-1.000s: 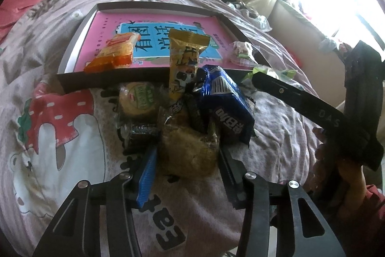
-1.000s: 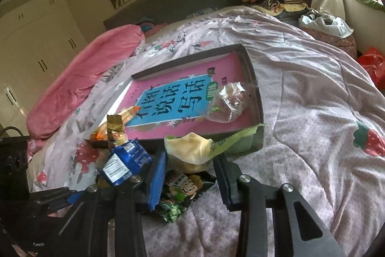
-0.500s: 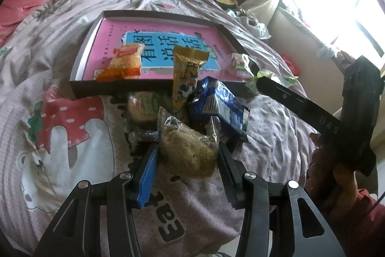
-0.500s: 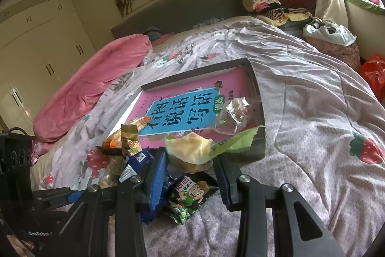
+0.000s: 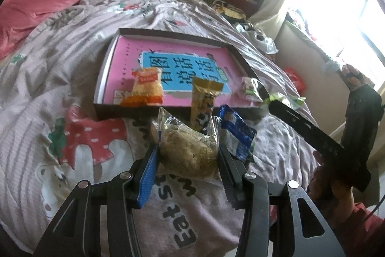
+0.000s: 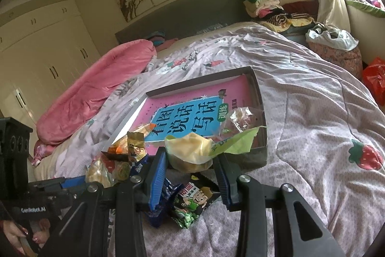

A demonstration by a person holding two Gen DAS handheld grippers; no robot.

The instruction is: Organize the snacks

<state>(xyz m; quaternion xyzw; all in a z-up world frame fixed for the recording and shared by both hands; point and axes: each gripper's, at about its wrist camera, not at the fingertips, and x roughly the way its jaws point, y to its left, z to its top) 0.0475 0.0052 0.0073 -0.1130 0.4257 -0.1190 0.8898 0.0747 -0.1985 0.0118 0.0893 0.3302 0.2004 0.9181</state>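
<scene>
My left gripper (image 5: 187, 155) is shut on a brown pastry in clear wrap (image 5: 187, 151), held above the quilt in front of the tray. The dark tray (image 5: 107, 78) has a pink book as its floor, with an orange snack pack (image 5: 146, 88) and a small clear packet (image 5: 250, 88) lying on it. A gold bar (image 5: 204, 100) and a blue packet (image 5: 237, 136) lie just before the tray's front wall. My right gripper (image 6: 190, 158) is shut on a yellow cake in green wrap (image 6: 190, 151) near the tray's front right corner (image 6: 262, 136). A green cartoon packet (image 6: 192, 201) lies on the quilt under it.
The tray sits on a bed with a strawberry-print quilt (image 6: 324, 127). A pink blanket (image 6: 96, 88) lies to the left. Folded clothes (image 6: 264, 1) pile up by the headboard. A red bag (image 6: 374, 78) and a bright window (image 5: 349, 4) are on the right.
The left gripper has lifted the clear-wrapped pastry up off the snack pile and toward the tray. The right gripper keeps its green-wrapped cake in nearly the same place.
</scene>
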